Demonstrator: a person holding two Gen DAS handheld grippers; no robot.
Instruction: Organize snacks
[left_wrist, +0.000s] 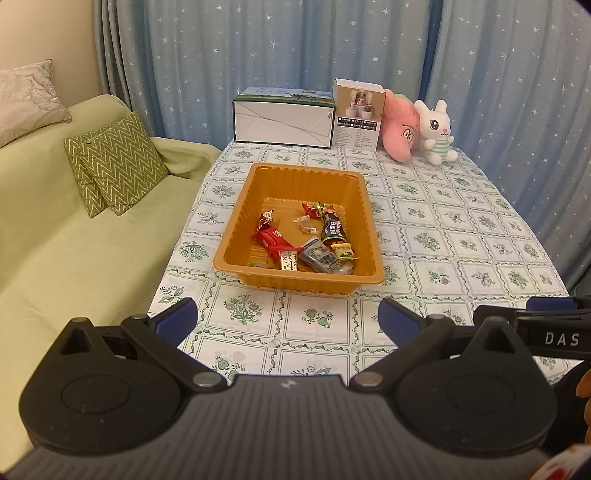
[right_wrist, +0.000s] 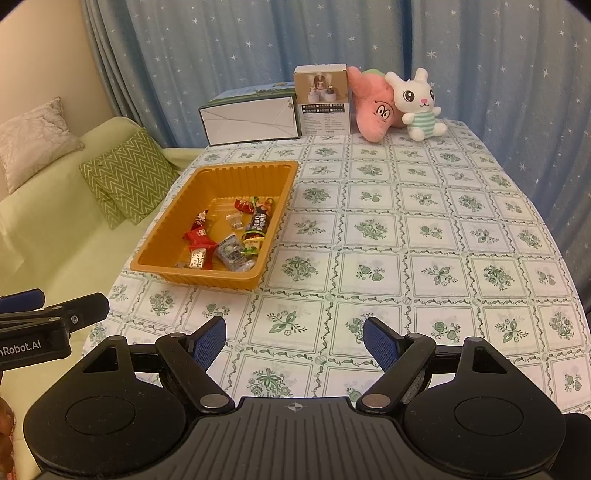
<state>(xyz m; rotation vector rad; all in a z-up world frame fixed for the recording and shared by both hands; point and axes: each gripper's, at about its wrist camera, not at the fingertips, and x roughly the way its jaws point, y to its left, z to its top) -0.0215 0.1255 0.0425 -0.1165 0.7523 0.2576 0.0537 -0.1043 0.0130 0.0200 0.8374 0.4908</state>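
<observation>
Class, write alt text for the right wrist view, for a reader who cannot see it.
An orange tray holding wrapped snacks sits on a floral tablecloth, ahead and left of the open, empty right gripper. Two boxes and two plush toys line the far edge before a blue curtain.

An orange plastic tray (left_wrist: 295, 177) with ribbed walls sits flat on the tablecloth ahead of me, toward the table's left edge. All the snacks lie inside it, bunched in its near half. Two red wrapped candies (left_wrist: 271, 236) lie at the left, one with twisted ends. A small red candy (left_wrist: 311, 210) rests farther back, beside a clear packet (left_wrist: 304, 226). A long dark bar (left_wrist: 333, 229) lies along the right wall, with a yellow-green packet (left_wrist: 343, 252) at its near end. A bluish wrapped packet (left_wrist: 320, 260) and a silver one (left_wrist: 289, 263) lie against the front wall.
</observation>
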